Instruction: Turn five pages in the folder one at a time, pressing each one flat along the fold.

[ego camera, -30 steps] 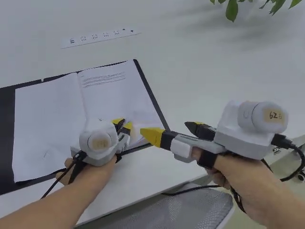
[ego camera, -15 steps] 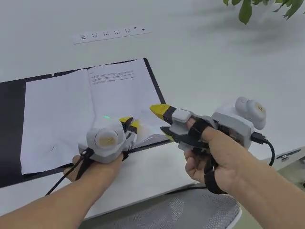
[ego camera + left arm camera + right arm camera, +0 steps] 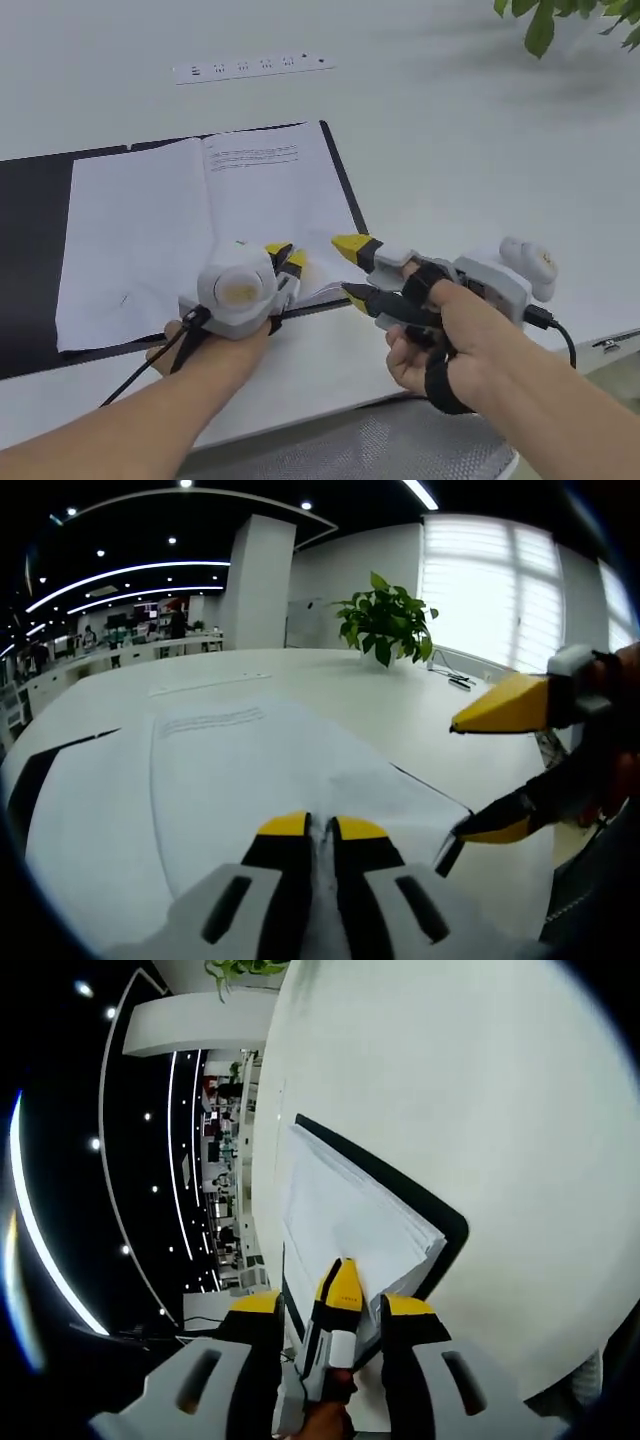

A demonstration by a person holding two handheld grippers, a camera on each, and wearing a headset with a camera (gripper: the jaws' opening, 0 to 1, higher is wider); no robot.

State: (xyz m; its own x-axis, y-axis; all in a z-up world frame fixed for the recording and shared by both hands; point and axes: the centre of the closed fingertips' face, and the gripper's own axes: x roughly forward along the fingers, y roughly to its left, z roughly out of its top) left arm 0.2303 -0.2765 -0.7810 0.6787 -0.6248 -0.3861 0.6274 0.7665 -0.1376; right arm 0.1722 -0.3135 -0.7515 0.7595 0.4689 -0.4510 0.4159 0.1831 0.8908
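Head view first: the folder (image 3: 30, 230) lies open on the white table (image 3: 470, 140), toward its near edge and left side, with white sheets spread across both halves. The left hand (image 3: 215, 345) comes in from the near left corner with the forearm low and the palm under its tool. The left gripper (image 3: 287, 255) is planted on the right page (image 3: 270, 190) down by that page's near edge, with the jaws drawn together. The right hand (image 3: 450, 335) reaches in from the near right, wrist rolled, so the right gripper (image 3: 350, 268) lies on its side with one jaw above the other. They gape wide at the folder's near right corner. A power strip (image 3: 250, 68) sits toward the far edge, and plant leaves (image 3: 545, 20) hang over the far right corner.

Over to the left gripper view: the left gripper (image 3: 322, 828) shows its yellow tips almost touching, low over the page (image 3: 250, 750). I cannot tell whether any paper is between them. The right gripper (image 3: 455, 778) comes in from the right, spread apart, its lower tip right at the page corner. A potted plant (image 3: 385, 620) stands far back.

Right gripper view, rolled sideways: the right gripper (image 3: 333, 1303) has its jaws well apart, aimed at the folder's corner (image 3: 445, 1222) and the page stack (image 3: 340, 1200). Between them stands a yellow tip, and I cannot tell whose.
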